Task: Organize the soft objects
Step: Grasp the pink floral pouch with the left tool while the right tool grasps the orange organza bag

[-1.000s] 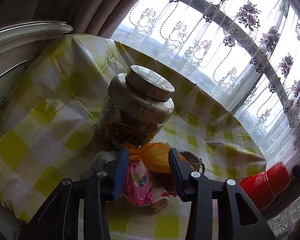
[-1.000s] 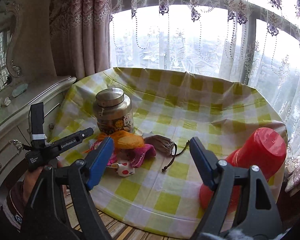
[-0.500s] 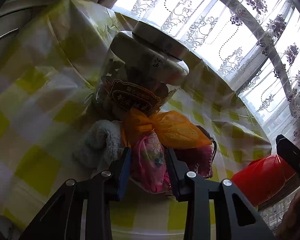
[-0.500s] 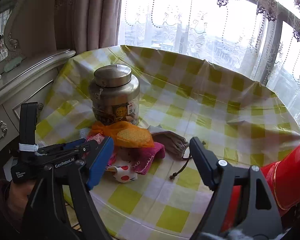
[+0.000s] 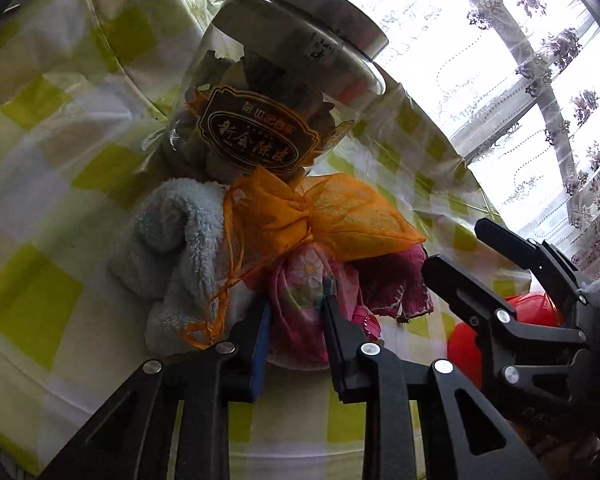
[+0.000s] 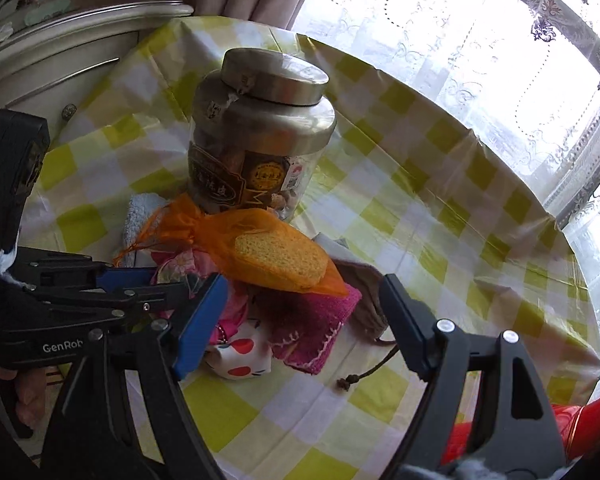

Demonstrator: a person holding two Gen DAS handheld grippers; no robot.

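Note:
A heap of soft things lies in front of a jar. An orange mesh bag [image 5: 324, 216] [image 6: 276, 256] holding a yellow sponge tops it, with a pale blue towel [image 5: 180, 240] to its left. Lower down are a magenta cloth [image 6: 312, 320] and a pink floral pouch [image 5: 304, 300]. My left gripper [image 5: 296, 316] [image 6: 156, 282] is closing, and the pink floral pouch fills the gap between its pads. My right gripper [image 6: 300, 284] [image 5: 454, 244] hangs open just over the magenta cloth, holding nothing.
The metal-lidded jar [image 6: 260, 128] stands right behind the heap. A white cloth with red spots [image 6: 240, 356] and a grey drawstring pouch [image 6: 364, 300] lie at the heap's front and right. Red cups [image 5: 532, 308] sit at the right table edge. A dresser [image 6: 80, 40] flanks the checked tablecloth [image 6: 440, 220].
My left gripper dropped onto the heap and narrowed its jaws around the pink floral pouch. My right gripper swung in and down towards the heap, still open.

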